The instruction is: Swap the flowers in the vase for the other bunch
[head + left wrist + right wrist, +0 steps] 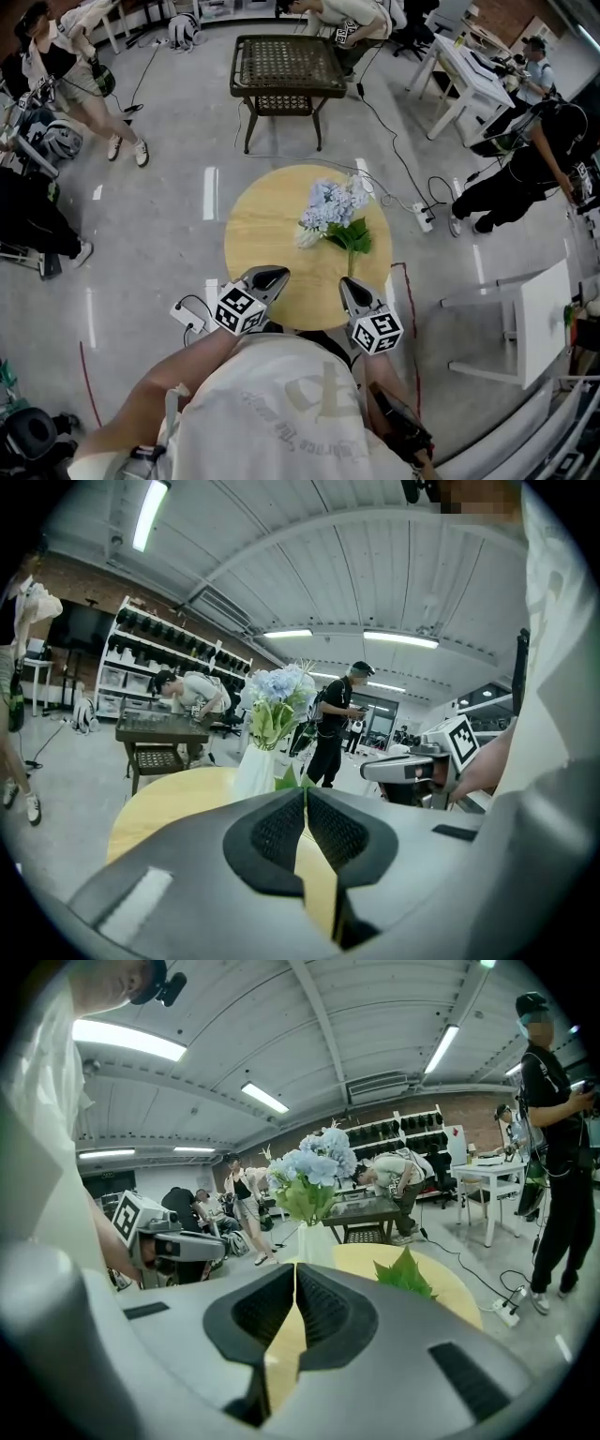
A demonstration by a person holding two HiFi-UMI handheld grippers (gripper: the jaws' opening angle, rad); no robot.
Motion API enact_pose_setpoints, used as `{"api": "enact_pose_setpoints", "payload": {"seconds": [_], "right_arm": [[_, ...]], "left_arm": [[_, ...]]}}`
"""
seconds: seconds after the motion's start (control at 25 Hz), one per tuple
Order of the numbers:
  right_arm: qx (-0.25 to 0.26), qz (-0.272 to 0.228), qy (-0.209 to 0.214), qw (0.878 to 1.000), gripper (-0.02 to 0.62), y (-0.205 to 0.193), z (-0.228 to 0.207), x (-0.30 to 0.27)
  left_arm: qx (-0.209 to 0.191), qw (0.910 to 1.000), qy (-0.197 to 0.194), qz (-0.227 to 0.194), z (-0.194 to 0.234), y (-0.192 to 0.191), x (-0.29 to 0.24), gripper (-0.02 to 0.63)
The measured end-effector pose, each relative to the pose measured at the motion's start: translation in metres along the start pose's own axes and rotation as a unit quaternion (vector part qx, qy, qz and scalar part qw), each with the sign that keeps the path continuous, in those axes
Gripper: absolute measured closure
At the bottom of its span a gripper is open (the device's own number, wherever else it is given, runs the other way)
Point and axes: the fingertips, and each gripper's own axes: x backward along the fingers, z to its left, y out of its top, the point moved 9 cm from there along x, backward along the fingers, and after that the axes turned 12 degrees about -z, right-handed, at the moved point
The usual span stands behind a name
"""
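Observation:
On the round wooden table point(267, 220) stands a white vase point(253, 769) holding a bunch of pale blue flowers point(330, 202) with green leaves. A separate green leafy sprig point(352, 236) lies on the tabletop beside the vase, also visible as a leaf point(405, 1275) in the right gripper view. My left gripper point(272, 274) hovers at the table's near edge, jaws shut on nothing point(305, 794). My right gripper point(349, 286) is beside it at the same edge, also shut and empty point(295, 1274). Both point toward the vase point(314, 1241) and touch nothing.
A dark wicker side table point(286, 66) stands beyond the round table. Cables and a power strip point(424, 217) lie on the floor to the right. White desks point(469, 80) and a white stand point(544, 319) are at the right. Several people stand around the room.

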Motion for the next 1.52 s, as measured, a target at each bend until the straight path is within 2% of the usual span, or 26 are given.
{"api": "enact_pose_setpoints", "payload": {"seconds": [0.52, 0.84, 1.12, 1.52], "right_arm": [[-0.007, 0.008, 0.009, 1.000, 0.588, 0.001, -0.022, -0.011], [-0.009, 0.012, 0.011, 1.000, 0.588, 0.002, -0.036, -0.015], [-0.011, 0.013, 0.007, 1.000, 0.588, 0.005, -0.041, -0.013], [-0.018, 0.017, -0.005, 1.000, 0.588, 0.002, -0.049, -0.006]], "left_arm": [[-0.020, 0.9992, 0.029, -0.019, 0.009, 0.017, -0.017, 0.590], [-0.044, 0.9980, 0.030, -0.034, 0.012, 0.038, -0.037, 0.455], [-0.039, 0.9980, 0.032, -0.038, 0.018, 0.048, -0.051, 0.354], [-0.066, 0.9964, 0.034, -0.041, 0.023, 0.059, -0.078, 0.294]]}}
